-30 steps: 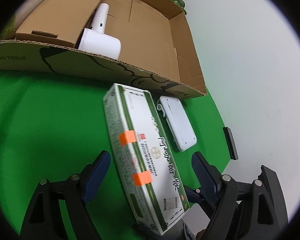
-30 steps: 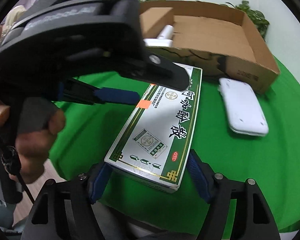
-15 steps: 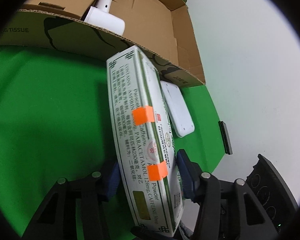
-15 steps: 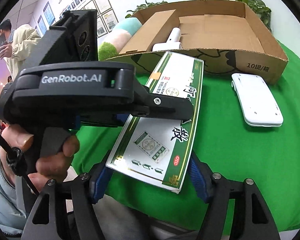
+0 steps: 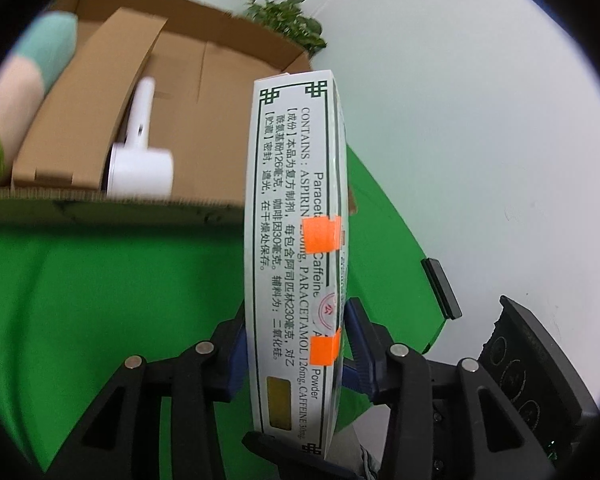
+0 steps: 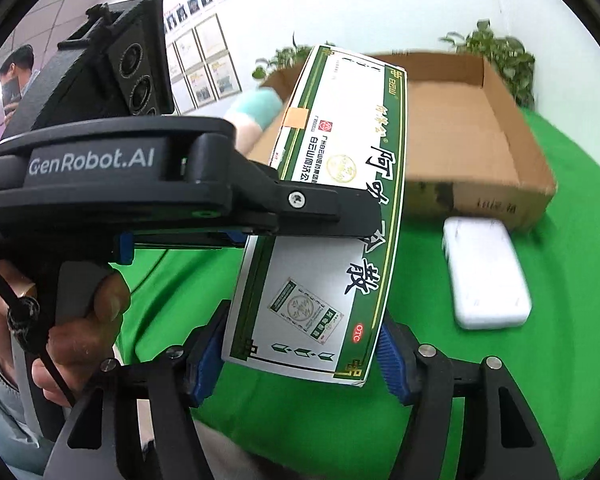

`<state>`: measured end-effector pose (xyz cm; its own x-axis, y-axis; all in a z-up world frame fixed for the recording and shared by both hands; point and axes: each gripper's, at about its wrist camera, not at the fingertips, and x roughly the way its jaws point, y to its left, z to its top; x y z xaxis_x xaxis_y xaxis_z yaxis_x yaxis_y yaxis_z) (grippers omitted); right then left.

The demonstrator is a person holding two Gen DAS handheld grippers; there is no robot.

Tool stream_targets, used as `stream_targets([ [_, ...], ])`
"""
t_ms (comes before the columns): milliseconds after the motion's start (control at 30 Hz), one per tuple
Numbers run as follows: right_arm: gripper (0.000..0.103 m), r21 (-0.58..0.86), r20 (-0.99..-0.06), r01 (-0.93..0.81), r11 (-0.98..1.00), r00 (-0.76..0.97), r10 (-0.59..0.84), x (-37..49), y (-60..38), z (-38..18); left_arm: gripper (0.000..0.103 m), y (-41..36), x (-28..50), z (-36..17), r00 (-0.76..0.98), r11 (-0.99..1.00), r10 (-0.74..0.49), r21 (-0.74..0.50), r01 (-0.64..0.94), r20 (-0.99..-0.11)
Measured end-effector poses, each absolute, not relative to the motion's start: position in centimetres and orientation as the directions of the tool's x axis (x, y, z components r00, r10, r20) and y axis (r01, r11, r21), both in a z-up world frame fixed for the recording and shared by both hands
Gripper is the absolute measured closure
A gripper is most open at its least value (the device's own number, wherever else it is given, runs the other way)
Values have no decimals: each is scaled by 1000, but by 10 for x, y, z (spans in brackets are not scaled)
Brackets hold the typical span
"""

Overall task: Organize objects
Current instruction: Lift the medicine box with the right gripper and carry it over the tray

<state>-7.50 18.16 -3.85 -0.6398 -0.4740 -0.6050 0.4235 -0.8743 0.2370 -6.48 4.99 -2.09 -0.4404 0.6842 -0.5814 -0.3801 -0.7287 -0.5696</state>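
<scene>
A long white-and-green medicine box [image 5: 296, 248] with orange tape tabs is held up off the green table, tilted toward the cardboard box [image 5: 204, 80]. My left gripper [image 5: 294, 344] is shut on its flat faces near the near end. In the right wrist view the medicine box [image 6: 332, 216] sits between my right gripper's [image 6: 300, 352] jaws, which flank its near end and look closed on its edges. The left gripper body [image 6: 140, 184] crosses in front. A white handheld device [image 5: 140, 160] lies inside the cardboard box [image 6: 472, 128].
A white flat power-bank-like block [image 6: 486, 272] lies on the green table [image 6: 520, 380] in front of the cardboard box. A pastel cushion [image 5: 28, 80] sits left of the box. A black slab [image 5: 440, 288] stands at the table's right edge. Plants stand behind; a person is at far left.
The medicine box went from lying flat on the table to lifted on edge. My left gripper closed on it and both grippers raised it toward the cardboard box.
</scene>
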Motion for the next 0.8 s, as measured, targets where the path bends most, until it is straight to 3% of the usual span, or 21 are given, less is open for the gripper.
stream_targets([
  [467,41,200,-441,468,-861,-742,-505,-138,198,50,61,55,-103,84,-581,-768,640,-426,-478,-502],
  [800,41,212,-425,499,-840,-727,-539,-175,190,88,61,39,-143,116,-621,-793,609,-389,-469,-493],
])
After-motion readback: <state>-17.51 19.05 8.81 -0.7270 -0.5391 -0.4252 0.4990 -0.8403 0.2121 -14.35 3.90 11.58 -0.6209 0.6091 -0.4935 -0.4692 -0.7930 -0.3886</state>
